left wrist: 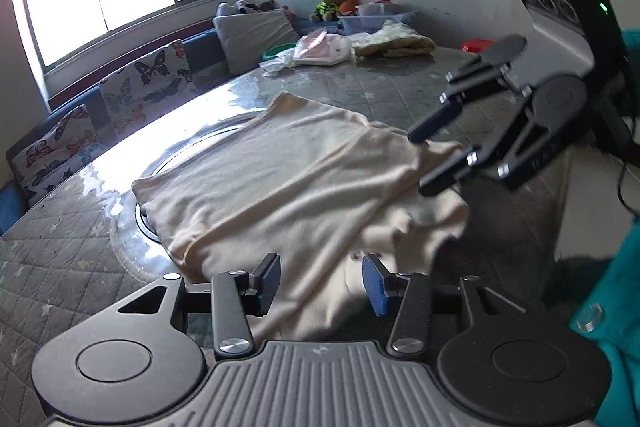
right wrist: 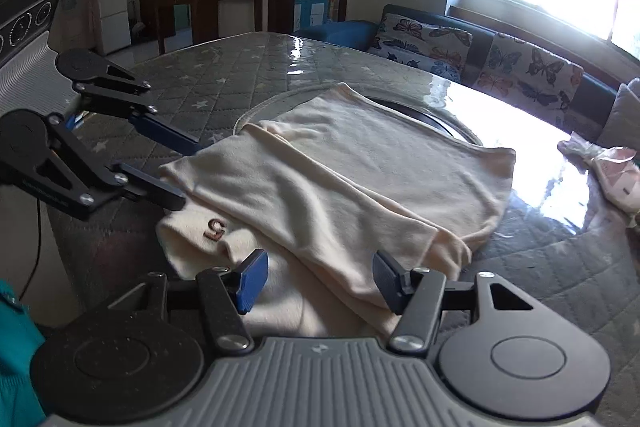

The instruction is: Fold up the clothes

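Where cream shirt (right wrist: 336,183) lies, butterfly cushions (right wrist: 480,55) beyond

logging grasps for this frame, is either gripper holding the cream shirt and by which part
Nothing is held. The left gripper and the right gripper both stand open over the near edge of the cream shirt, with no cloth pinched between the fingers.

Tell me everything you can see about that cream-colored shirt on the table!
The cream shirt looks soft, like knit cotton, and is partly folded: one layer lies over another, with gentle wrinkles. A small reddish-brown mark like a "5" shows on the lower layer near the edge. It lies flat on the quilted grey table cover, partly over a round metal ring. Both grippers are open at its near edge; neither is holding the cloth.
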`<action>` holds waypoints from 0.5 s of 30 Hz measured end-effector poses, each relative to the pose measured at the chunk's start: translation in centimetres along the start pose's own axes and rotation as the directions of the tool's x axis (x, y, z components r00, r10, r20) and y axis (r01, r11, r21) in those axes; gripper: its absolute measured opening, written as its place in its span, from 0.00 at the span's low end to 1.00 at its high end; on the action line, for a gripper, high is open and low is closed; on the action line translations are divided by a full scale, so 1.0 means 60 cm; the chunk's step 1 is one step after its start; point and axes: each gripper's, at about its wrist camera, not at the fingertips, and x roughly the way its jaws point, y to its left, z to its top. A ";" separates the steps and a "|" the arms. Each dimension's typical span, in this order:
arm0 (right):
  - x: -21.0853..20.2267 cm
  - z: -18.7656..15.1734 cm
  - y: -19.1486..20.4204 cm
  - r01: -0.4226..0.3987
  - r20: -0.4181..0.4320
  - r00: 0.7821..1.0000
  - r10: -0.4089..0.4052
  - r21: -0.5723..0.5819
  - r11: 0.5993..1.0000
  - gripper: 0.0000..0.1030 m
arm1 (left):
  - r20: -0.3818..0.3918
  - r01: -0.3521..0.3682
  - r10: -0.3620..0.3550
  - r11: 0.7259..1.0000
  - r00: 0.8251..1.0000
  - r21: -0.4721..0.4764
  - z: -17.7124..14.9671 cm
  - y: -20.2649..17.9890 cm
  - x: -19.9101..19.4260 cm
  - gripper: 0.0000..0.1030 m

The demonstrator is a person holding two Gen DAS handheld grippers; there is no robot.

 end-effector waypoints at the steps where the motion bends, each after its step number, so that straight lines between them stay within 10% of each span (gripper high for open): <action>1: -0.007 -0.003 0.002 0.007 -0.001 1.000 -0.007 -0.018 1.000 0.65 | -0.004 0.007 -0.007 1.000 1.000 0.018 -0.005 -0.007 -0.004 0.47; 11: -0.030 -0.038 0.033 0.028 -0.055 0.998 -0.039 -0.188 0.982 0.72 | -0.006 -0.022 0.023 0.995 1.000 0.096 -0.011 -0.044 0.040 0.46; 15: -0.031 -0.047 0.038 0.040 -0.046 0.998 -0.052 -0.232 0.972 0.76 | 0.014 -0.024 0.023 0.997 1.000 0.075 -0.005 -0.042 0.044 0.23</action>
